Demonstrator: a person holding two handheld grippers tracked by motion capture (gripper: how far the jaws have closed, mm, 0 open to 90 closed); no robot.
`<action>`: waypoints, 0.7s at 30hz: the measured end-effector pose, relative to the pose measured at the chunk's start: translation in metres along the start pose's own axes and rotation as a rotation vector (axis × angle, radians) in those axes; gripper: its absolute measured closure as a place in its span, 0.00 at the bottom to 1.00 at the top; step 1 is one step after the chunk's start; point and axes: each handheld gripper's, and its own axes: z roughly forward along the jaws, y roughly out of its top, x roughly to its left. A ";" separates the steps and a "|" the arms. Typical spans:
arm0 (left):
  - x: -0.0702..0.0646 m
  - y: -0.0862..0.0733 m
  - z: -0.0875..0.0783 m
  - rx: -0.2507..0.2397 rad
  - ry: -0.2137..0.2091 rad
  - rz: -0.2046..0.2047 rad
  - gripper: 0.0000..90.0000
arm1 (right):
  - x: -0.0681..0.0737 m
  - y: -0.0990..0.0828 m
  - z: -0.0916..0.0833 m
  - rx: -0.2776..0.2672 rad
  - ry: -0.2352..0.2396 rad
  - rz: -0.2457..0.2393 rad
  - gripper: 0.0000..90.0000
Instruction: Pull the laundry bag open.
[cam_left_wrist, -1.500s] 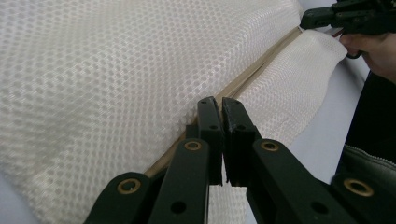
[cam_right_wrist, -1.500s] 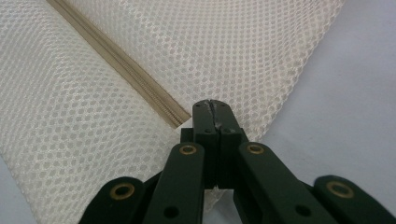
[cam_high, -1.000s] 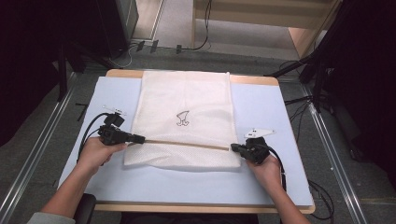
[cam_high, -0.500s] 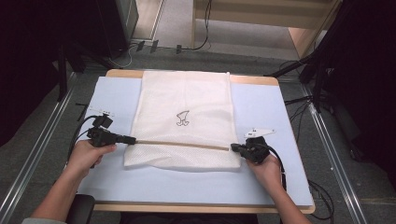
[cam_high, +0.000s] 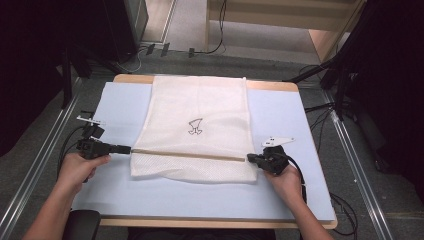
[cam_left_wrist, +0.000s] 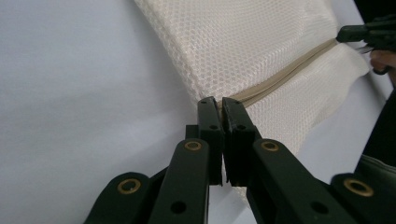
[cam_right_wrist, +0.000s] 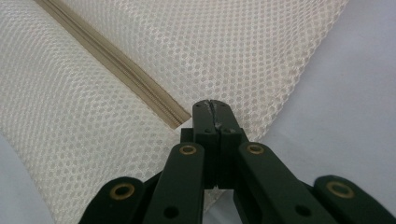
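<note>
A white mesh bag (cam_high: 197, 107) with a small dark emblem lies flat on the pale blue table (cam_high: 300, 115). A tan zipper (cam_high: 190, 154) crosses it near its front edge. My left gripper (cam_high: 129, 149) lies level at the bag's left edge. In the left gripper view its jaws (cam_left_wrist: 219, 100) are shut on the zipper's (cam_left_wrist: 285, 72) left end. My right gripper (cam_high: 250, 158) is at the bag's right edge. In the right gripper view it (cam_right_wrist: 212, 103) is shut on the mesh just beside the zipper's (cam_right_wrist: 116, 60) other end.
Pale blue table surface lies bare to the left, right and front of the bag. The wooden table rim (cam_high: 200, 222) runs along the front. Cables (cam_high: 320, 107) and dark stands (cam_high: 345, 75) crowd the floor on the right, and metal rails (cam_high: 45, 150) flank the table.
My left gripper has slid left along the zipper line to the bag's left edge, its hand following. The right gripper and the bag have stayed put.
</note>
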 end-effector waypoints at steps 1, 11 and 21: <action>0.001 0.000 0.001 0.001 -0.002 -0.002 0.99 | -0.001 0.000 0.000 0.001 0.004 0.003 1.00; -0.009 -0.003 0.007 -0.033 -0.008 0.082 0.84 | -0.006 0.005 -0.002 0.005 0.094 0.022 0.83; -0.021 -0.001 0.006 -0.130 0.102 0.176 0.54 | -0.014 0.012 -0.022 -0.098 0.058 0.049 0.63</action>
